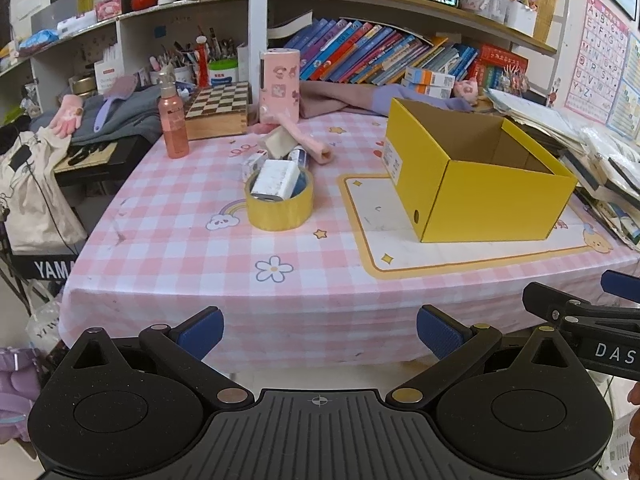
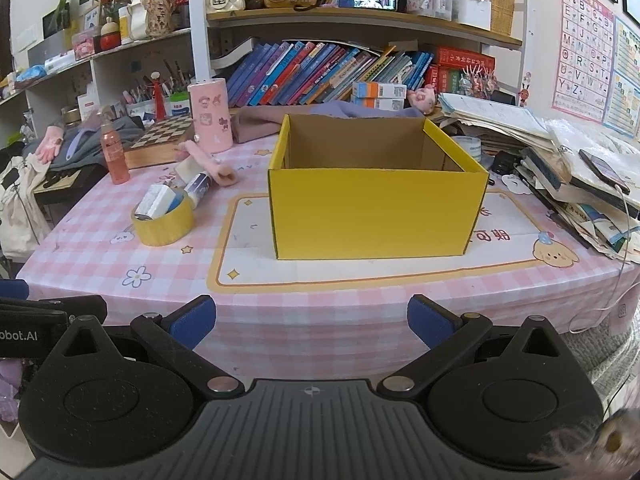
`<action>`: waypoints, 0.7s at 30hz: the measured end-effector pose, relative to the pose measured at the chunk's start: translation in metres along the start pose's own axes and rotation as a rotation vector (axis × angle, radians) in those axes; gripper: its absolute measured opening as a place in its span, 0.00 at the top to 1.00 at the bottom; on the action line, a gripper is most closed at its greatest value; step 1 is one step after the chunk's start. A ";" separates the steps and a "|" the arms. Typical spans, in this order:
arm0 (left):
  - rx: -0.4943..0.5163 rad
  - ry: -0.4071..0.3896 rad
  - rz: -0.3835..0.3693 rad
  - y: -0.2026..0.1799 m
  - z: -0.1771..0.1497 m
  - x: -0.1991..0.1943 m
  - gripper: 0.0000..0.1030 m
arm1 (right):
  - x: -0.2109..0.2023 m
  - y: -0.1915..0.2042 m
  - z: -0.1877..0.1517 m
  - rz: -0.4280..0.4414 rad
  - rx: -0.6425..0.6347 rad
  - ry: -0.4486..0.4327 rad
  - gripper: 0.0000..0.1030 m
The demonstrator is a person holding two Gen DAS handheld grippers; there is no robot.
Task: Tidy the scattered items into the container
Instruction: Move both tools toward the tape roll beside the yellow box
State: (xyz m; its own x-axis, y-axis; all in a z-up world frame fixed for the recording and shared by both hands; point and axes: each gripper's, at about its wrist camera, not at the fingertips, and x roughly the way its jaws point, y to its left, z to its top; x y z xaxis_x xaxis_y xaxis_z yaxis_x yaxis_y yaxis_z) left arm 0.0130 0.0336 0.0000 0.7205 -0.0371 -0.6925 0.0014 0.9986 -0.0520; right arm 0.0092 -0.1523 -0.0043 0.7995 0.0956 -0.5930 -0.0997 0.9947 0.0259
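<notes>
While both grippers are hovering short of the table edge, nothing is being held:
Left gripper (image 1: 320,330): jaws standing wide.
Right gripper (image 2: 312,320): jaws standing wide.
Yellow tape roll (image 1: 279,206): sitting left of the box, light, stiff; gripping across its wall looks best.
White carton (image 1: 276,181): resting inside the roll, light, crushable.
Yellow cardboard box (image 2: 376,212): standing open on the mat.
Writing: "YAM" showing on the keyboard (image 1: 48,269).

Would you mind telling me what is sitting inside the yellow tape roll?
A white boxy item stands tilted in the yellow tape roll, poking above its rim. Its lower part and the roll's floor are covered by the roll's wall.
</notes>
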 end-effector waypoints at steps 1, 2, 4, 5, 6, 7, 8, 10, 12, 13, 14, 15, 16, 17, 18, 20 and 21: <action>-0.002 -0.001 0.003 0.002 0.000 0.000 0.00 | 0.000 0.001 0.000 0.003 -0.001 -0.001 0.00; -0.004 -0.002 0.006 0.003 0.000 -0.001 0.00 | 0.001 0.002 0.001 0.005 -0.002 -0.001 0.00; -0.009 -0.004 0.012 0.007 0.000 -0.001 0.00 | 0.001 0.005 0.001 0.011 -0.004 0.001 0.00; -0.012 -0.005 0.015 0.009 0.000 -0.002 0.00 | 0.002 0.007 0.002 0.014 -0.006 0.001 0.00; -0.014 -0.005 0.017 0.010 0.000 -0.002 0.00 | 0.003 0.008 0.002 0.017 -0.008 0.001 0.00; -0.018 -0.006 0.020 0.012 0.000 -0.003 0.00 | 0.003 0.010 0.003 0.021 -0.012 0.002 0.00; -0.023 -0.006 0.024 0.015 -0.001 -0.003 0.00 | 0.004 0.013 0.004 0.027 -0.017 0.002 0.00; -0.033 -0.006 0.033 0.019 -0.001 -0.004 0.00 | 0.006 0.017 0.005 0.037 -0.025 0.004 0.00; -0.044 -0.006 0.042 0.025 -0.001 -0.004 0.00 | 0.008 0.023 0.006 0.047 -0.034 0.006 0.00; -0.049 -0.006 0.047 0.028 -0.002 -0.005 0.00 | 0.008 0.025 0.006 0.052 -0.037 0.007 0.00; -0.053 -0.006 0.052 0.030 -0.002 -0.005 0.00 | 0.009 0.029 0.007 0.058 -0.042 0.008 0.00; -0.056 -0.005 0.056 0.032 -0.002 -0.005 0.00 | 0.010 0.031 0.007 0.063 -0.044 0.010 0.00; -0.060 -0.003 0.060 0.035 -0.002 -0.005 0.00 | 0.011 0.033 0.008 0.068 -0.048 0.011 0.00; -0.063 -0.002 0.065 0.037 -0.002 -0.006 0.00 | 0.012 0.036 0.008 0.073 -0.051 0.013 0.00; -0.067 -0.002 0.069 0.040 -0.002 -0.006 0.00 | 0.013 0.039 0.009 0.078 -0.055 0.013 0.00; -0.073 0.000 0.078 0.044 -0.003 -0.007 0.00 | 0.015 0.044 0.011 0.089 -0.062 0.015 0.00; -0.077 0.001 0.081 0.046 -0.003 -0.007 0.00 | 0.016 0.047 0.011 0.094 -0.067 0.016 0.00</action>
State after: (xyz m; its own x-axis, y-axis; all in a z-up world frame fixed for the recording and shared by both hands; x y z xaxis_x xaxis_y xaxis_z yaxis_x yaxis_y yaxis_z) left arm 0.0062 0.0793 0.0002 0.7152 0.0439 -0.6975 -0.1101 0.9926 -0.0504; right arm 0.0239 -0.1037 -0.0033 0.7755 0.1872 -0.6030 -0.2135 0.9765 0.0286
